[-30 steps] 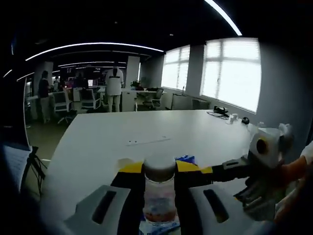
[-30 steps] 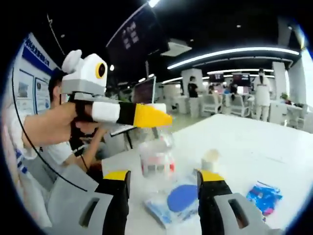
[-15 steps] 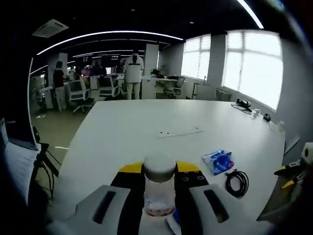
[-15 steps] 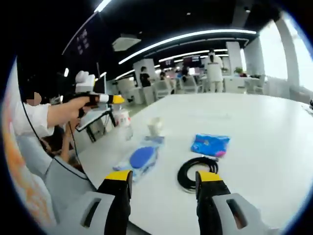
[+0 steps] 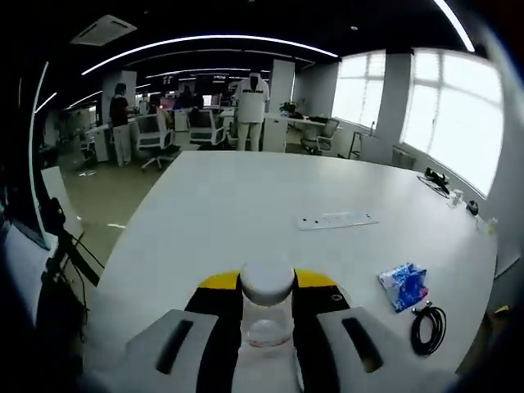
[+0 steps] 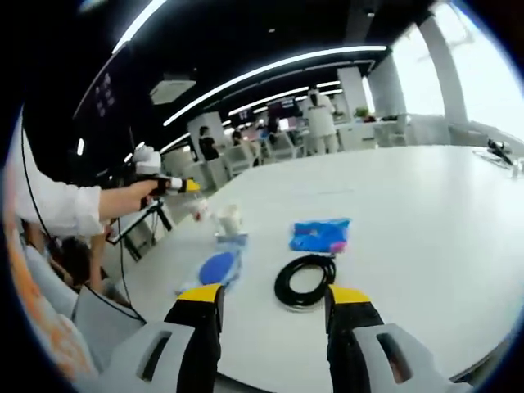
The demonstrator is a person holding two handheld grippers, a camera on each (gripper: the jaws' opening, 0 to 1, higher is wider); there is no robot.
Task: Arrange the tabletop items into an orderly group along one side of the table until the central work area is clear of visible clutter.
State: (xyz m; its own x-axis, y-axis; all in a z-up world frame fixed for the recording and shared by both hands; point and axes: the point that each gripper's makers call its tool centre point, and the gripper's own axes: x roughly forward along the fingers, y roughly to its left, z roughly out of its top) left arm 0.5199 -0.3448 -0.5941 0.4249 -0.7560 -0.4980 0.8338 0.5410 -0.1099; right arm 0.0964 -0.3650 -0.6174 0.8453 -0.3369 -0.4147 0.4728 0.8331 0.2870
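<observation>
1. Over the last second the left gripper (image 5: 266, 303) has carried its clear jar (image 5: 267, 319) away from the cluttered corner toward the left side of the white table (image 5: 246, 196); in its own view the blue packet (image 5: 404, 285) and coiled black cable (image 5: 428, 329) now lie well off to the right. I judge the jar to be in transit to a new spot along the table's edge.
2. The jar, white-lidded, stands upright between the left gripper's jaws, which are closed against its sides.
3. The right gripper (image 6: 272, 301) has drawn back from the items. Its jaws stand wide apart and hold nothing; the cable (image 6: 304, 279) lies just beyond them, the blue packet (image 6: 319, 235) behind it, and a blue-disc pouch (image 6: 218, 266) to the left.
</observation>
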